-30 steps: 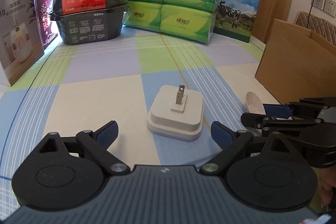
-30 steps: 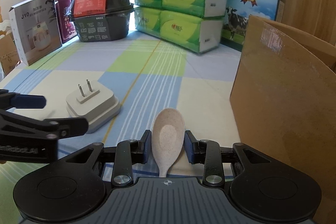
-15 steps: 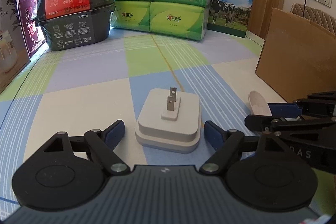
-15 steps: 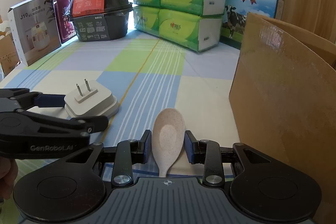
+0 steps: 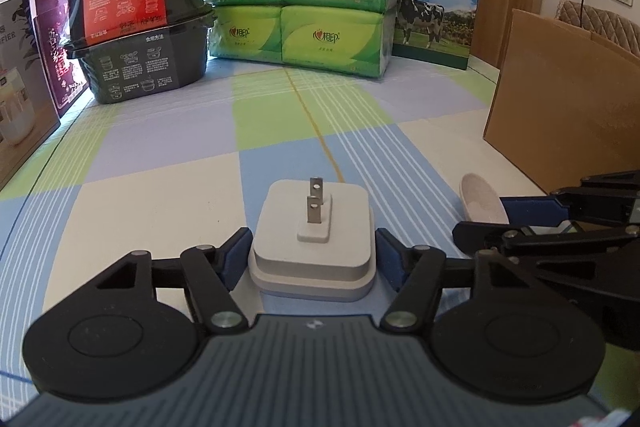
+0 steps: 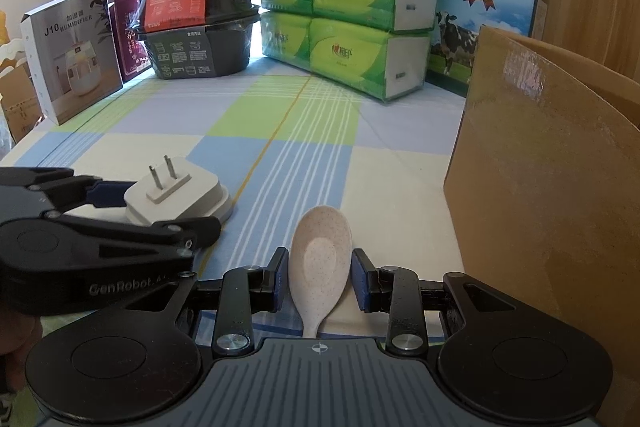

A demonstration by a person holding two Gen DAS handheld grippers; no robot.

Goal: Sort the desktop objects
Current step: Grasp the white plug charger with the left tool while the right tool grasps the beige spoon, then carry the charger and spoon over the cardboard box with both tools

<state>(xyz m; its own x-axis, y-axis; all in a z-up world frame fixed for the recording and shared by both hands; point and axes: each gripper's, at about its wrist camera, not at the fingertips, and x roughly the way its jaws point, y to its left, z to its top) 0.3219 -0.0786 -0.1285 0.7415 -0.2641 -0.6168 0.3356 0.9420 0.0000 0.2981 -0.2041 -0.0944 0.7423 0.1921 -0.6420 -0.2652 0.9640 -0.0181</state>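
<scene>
We have the left gripper (image 5: pixel 312 255) spread wide around the white plug adapter (image 5: pixel 313 247), which lies on the checked tablecloth (image 5: pixel 168 163) with its prongs pointing up; the pads flank the adapter's sides but we cannot tell if they touch it. Our right gripper (image 6: pixel 319 279) straddles the speckled spoon (image 6: pixel 320 267), pads just beside the bowl, no firm clamp visible. The rounded bowl could squirt out as we close. The adapter's stepped base may tilt in the pinch. The two grippers sit close together and could collide beside the cardboard box (image 6: pixel 560 179).
</scene>
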